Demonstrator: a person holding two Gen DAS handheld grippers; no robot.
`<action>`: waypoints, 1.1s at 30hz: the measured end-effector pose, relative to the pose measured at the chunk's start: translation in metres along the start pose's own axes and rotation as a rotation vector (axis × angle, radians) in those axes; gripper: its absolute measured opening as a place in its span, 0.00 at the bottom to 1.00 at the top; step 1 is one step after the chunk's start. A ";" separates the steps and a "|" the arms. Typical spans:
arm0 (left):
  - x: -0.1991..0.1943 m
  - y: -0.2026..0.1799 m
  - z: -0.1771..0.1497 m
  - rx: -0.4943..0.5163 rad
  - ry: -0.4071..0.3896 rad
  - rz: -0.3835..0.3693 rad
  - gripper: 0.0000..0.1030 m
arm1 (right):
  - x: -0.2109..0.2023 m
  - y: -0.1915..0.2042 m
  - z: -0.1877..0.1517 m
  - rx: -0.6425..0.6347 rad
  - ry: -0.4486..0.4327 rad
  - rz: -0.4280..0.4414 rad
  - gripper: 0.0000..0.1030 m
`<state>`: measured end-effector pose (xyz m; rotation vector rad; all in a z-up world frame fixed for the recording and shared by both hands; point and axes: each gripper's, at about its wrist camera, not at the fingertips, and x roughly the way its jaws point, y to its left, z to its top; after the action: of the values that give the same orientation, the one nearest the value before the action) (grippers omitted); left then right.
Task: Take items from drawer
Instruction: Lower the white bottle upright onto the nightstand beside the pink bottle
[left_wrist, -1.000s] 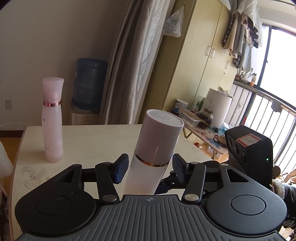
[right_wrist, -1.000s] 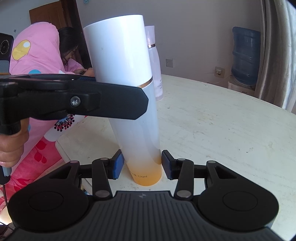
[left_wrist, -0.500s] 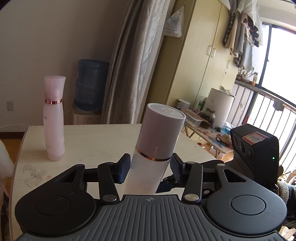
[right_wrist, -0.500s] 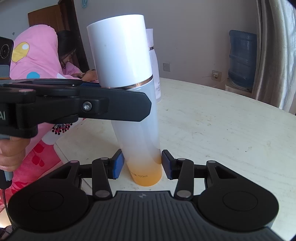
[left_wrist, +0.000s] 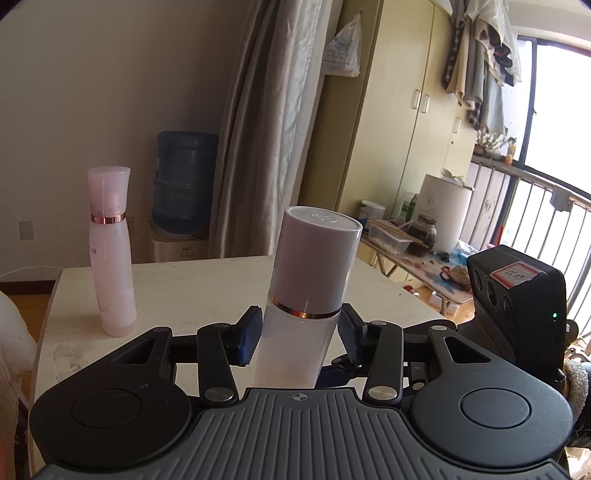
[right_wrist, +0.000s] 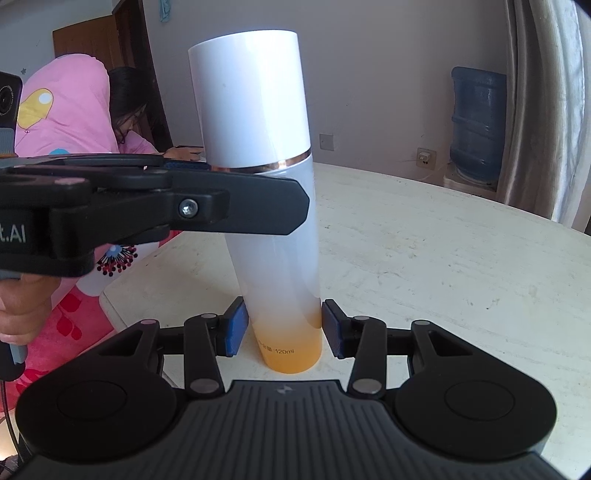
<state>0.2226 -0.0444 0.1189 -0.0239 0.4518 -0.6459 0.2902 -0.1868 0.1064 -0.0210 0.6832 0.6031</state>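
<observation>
Your left tongs (left_wrist: 297, 338) and right tongs (right_wrist: 282, 326) both clamp the white-capped bottle (right_wrist: 273, 221), the pink bottle (left_wrist: 112, 251) already parked on the worktop (right_wrist: 424, 258) off to the left, no drawer visible.

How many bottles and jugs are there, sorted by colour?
Pink bottle: 1
White-capped bottle: 1
Blue water jug: 1
Total: 3
</observation>
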 end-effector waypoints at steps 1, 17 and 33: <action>0.000 0.000 0.000 0.002 -0.001 0.002 0.45 | 0.001 0.000 0.000 0.000 -0.003 -0.002 0.43; 0.015 0.013 0.011 0.017 -0.006 0.049 0.44 | 0.023 -0.009 0.019 0.002 -0.010 -0.015 0.43; 0.030 0.029 0.019 0.013 -0.020 0.086 0.44 | 0.042 -0.021 0.035 0.010 -0.019 -0.007 0.43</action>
<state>0.2688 -0.0408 0.1198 0.0009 0.4270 -0.5639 0.3478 -0.1748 0.1053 -0.0087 0.6679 0.5923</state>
